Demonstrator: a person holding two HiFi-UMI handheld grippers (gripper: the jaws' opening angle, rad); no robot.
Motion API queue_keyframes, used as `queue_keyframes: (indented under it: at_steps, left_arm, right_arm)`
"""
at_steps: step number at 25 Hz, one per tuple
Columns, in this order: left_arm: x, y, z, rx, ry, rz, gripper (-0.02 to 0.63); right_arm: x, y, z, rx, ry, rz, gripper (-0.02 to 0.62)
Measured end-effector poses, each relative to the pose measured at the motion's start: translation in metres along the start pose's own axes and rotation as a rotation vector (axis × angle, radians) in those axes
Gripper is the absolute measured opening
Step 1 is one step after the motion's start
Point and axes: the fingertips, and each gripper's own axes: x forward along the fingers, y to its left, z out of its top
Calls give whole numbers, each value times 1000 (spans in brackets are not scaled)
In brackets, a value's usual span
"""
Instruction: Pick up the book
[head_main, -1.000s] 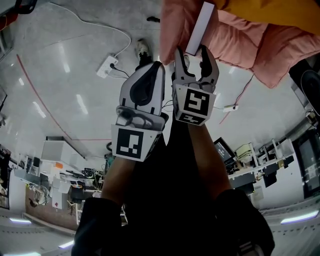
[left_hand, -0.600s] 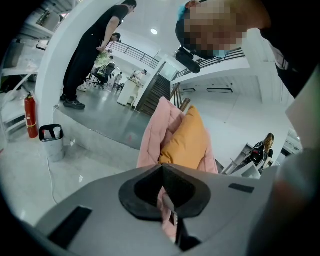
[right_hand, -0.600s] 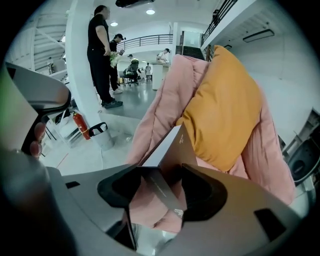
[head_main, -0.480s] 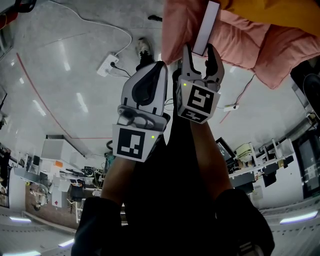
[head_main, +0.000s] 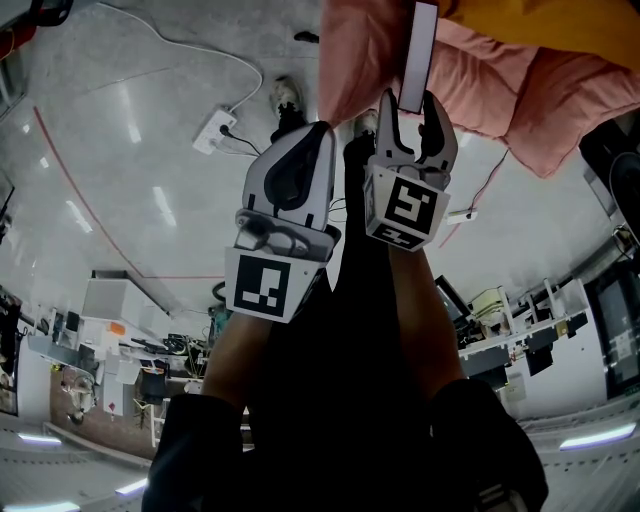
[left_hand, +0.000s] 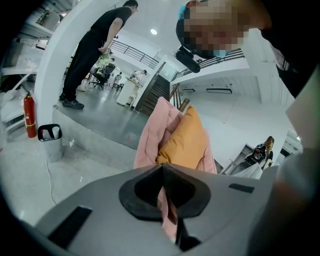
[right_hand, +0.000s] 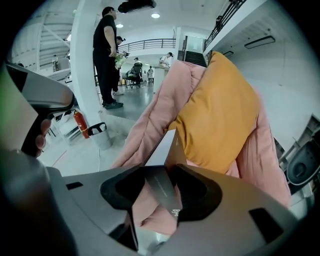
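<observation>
The book (head_main: 418, 50) is a thin pale slab standing nearly upright against a pink blanket (head_main: 480, 70). My right gripper (head_main: 410, 102) has its two fingers on either side of the book's lower end; its jaws have just been closing and now sit against the book. In the right gripper view the book's (right_hand: 161, 187) dark edge fills the gap between the jaws of the right gripper (right_hand: 160, 200). My left gripper (head_main: 315, 132) hangs beside it to the left, shut and empty, also shut in its own view (left_hand: 162, 200).
An orange pillow (head_main: 560, 25) lies on the blanket. A white power strip (head_main: 215, 133) with its cable lies on the grey floor at the left. A person (left_hand: 90, 55) stands far off by a fire extinguisher (left_hand: 30, 116) and a bin (left_hand: 50, 142).
The right gripper has shifted a little to the right and the book has gone from tilted to nearly upright. Its fingers stand closer around the book. The left gripper has kept still.
</observation>
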Motion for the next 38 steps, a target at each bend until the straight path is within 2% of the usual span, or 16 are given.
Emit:
queue_keyframes:
  at_steps: [20, 34, 38]
  left_arm:
    - [12, -36, -3, 18, -13, -15, 8]
    - [14, -58, -13, 52, -14, -32, 8]
    - [12, -59, -13, 68, -33, -33, 8]
  right_arm:
    - [-15, -49, 5, -21, -37, 7, 161]
    - [-28, -78, 1, 102, -72, 13, 152]
    - [-31, -81, 4, 104, -83, 20, 150]
